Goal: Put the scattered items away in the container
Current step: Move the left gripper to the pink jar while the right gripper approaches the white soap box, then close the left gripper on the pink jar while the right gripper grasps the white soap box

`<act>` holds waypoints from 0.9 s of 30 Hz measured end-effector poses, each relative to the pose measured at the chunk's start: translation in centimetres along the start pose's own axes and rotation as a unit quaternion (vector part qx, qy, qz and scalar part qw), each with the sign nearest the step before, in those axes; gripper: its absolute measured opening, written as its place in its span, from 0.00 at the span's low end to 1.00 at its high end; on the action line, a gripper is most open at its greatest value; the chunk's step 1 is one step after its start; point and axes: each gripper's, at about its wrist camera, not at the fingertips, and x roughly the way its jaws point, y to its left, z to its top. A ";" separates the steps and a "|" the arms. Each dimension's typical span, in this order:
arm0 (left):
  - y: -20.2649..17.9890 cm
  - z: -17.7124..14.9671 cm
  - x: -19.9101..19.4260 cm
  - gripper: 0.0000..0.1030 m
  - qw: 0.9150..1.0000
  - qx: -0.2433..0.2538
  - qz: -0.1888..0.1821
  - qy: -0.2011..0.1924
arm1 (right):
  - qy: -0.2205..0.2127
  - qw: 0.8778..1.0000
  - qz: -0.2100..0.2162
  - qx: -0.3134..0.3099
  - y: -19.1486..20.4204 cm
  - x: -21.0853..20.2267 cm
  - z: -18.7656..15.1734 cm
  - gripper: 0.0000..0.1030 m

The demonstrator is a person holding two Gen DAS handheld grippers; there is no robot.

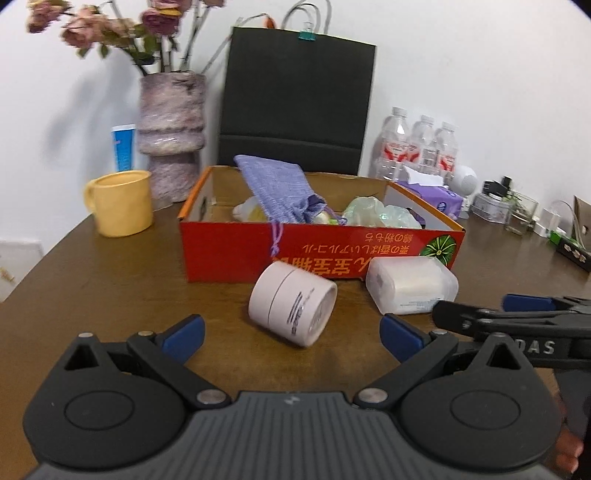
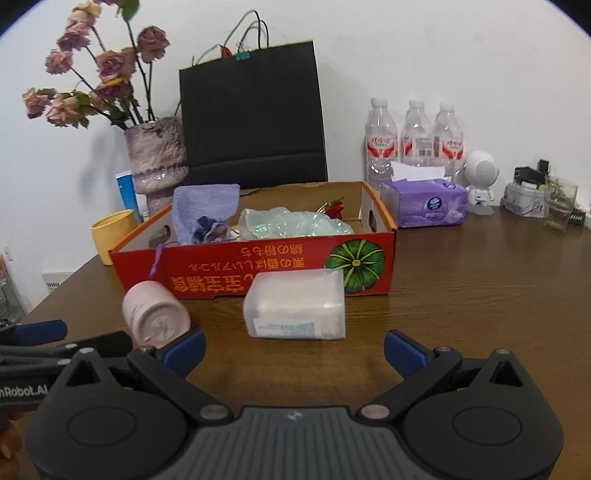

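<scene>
Both the left gripper point(image 1: 291, 334) and right gripper point(image 2: 293, 347) are held level, jaws spread wide, nothing grasped, above the table point(image 2: 480, 295).

Even indoor light fills my fisheye views; flowers point(image 1: 110, 29) blur upper left, vase point(image 2: 155, 155) shadows the wall, edges bend.

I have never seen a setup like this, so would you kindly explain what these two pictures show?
A person holds two hand-held grippers, each with a fisheye camera looking along its blue-tipped fingers. One picture is from the left gripper, the other from the right gripper. Both are open and hold nothing. On the brown wooden table stands a red cardboard box that already holds a purple cloth pouch and crinkled plastic wrap. A pink cylindrical jar on its side and a frosted plastic case still lie outside.
</scene>
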 end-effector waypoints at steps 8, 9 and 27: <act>1.0 0.2 3.1 1.00 0.999 0.022 -0.020 -0.021 | 0.017 1.000 -0.019 -0.004 1.1 4.6 0.2 1.00; 1.1 0.3 3.4 1.00 0.999 0.020 -0.019 -0.020 | 0.019 1.000 -0.018 0.004 1.0 5.1 0.4 1.00; 2.0 1.4 6.1 0.57 0.996 -0.013 -0.083 0.005 | 0.047 0.998 -0.011 0.043 0.5 8.9 1.7 0.81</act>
